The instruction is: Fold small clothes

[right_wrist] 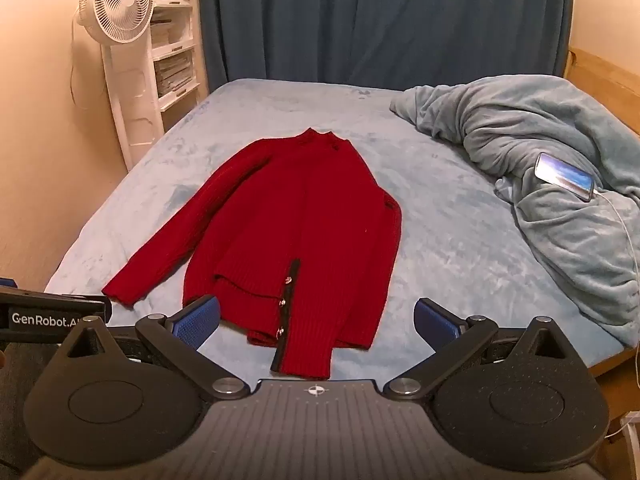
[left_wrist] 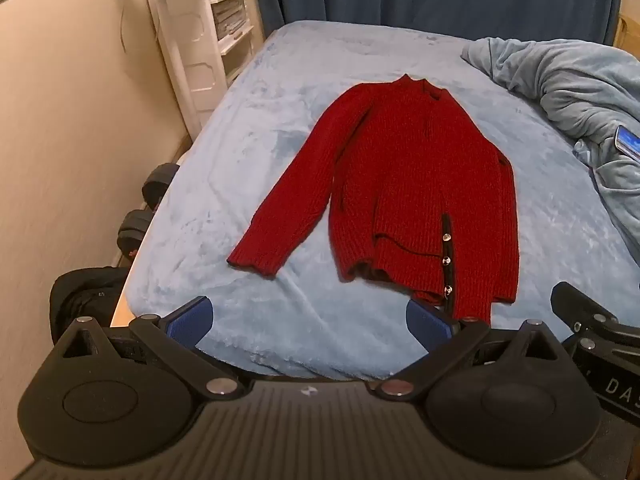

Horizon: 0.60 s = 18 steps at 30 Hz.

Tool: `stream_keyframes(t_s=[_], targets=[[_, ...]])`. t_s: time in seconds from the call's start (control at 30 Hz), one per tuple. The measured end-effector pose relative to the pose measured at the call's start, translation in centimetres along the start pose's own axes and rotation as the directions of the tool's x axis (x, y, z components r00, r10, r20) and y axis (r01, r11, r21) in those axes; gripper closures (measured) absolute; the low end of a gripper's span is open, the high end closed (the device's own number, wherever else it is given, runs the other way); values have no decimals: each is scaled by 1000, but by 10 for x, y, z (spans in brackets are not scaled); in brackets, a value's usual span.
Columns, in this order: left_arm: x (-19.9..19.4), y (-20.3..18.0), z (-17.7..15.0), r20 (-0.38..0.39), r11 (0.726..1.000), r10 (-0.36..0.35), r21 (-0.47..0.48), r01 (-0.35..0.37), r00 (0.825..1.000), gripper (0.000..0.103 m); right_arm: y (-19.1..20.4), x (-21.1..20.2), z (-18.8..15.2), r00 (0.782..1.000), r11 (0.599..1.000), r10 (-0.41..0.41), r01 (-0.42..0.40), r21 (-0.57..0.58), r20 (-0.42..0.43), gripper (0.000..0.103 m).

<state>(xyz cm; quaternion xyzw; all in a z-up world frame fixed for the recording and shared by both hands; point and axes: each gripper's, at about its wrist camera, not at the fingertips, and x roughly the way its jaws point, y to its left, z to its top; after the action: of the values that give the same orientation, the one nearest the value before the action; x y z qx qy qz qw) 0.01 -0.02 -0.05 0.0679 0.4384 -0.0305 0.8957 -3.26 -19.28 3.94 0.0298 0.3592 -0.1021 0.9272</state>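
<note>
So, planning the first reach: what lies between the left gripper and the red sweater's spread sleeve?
Only bare blue bedsheet between the left gripper and the sleeve, per the left wrist view.

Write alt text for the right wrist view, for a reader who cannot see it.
A red knit sweater lies flat on a light blue bed, one sleeve spread left, with the open right claw above its hem, holding nothing. A rumpled blanket with a phone lies right; a white fan stands left.
</note>
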Motion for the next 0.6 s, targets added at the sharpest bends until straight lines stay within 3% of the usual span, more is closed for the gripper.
stream_keyframes(t_s=[0.6], targets=[[-4, -2, 6, 6, 1000, -3, 5, 3, 1000, 0, 4, -4, 2, 1000, 1000, 15, -15, 3, 14, 1]])
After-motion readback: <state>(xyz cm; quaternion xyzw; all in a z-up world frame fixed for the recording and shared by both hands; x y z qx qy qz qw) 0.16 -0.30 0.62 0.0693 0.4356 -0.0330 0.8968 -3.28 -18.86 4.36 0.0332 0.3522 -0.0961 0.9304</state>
